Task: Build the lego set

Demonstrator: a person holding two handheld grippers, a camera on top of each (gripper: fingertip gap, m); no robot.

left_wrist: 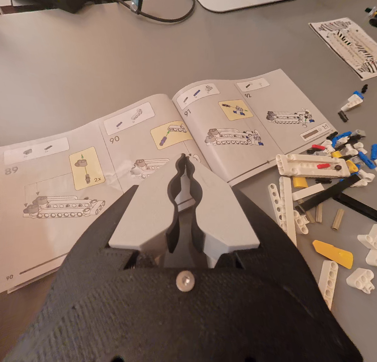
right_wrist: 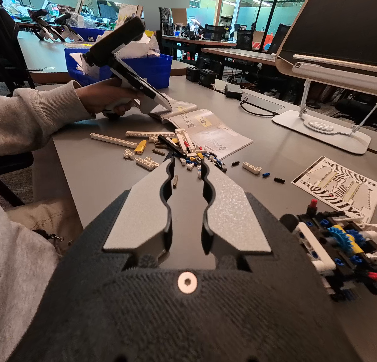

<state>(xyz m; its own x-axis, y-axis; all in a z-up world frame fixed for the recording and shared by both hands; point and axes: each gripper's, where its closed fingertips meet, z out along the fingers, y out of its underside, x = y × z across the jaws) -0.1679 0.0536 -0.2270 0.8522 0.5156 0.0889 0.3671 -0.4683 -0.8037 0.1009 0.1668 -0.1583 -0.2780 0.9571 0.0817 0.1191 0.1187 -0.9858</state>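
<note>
So the grey surface (right_wrist: pixel 102 168) is still pretty much a parts yard. Biggest thing on it is the open instruction booklet (left_wrist: pixel 142 148), lying flat in the middle with several build steps showing. Next down, the half-built model (right_wrist: pixel 334 250) sits at the near right edge: black frame, white beams, blue gear and pins already in, so a decent chunk looks done. The sticker sheet (right_wrist: pixel 334 186) beside it looks unused as far as I can tell. Then the loose pile (right_wrist: pixel 189 152) just right of the booklet: long white beams, black and yellow bits, blue pins, so I'd say plenty is left.

Left tongs (left_wrist: pixel 186 156) are pinched together, tips on the booklet page, apparently holding nothing. Right tongs (right_wrist: pixel 187 162) are spread apart and empty, hovering just short of the pile.
</note>
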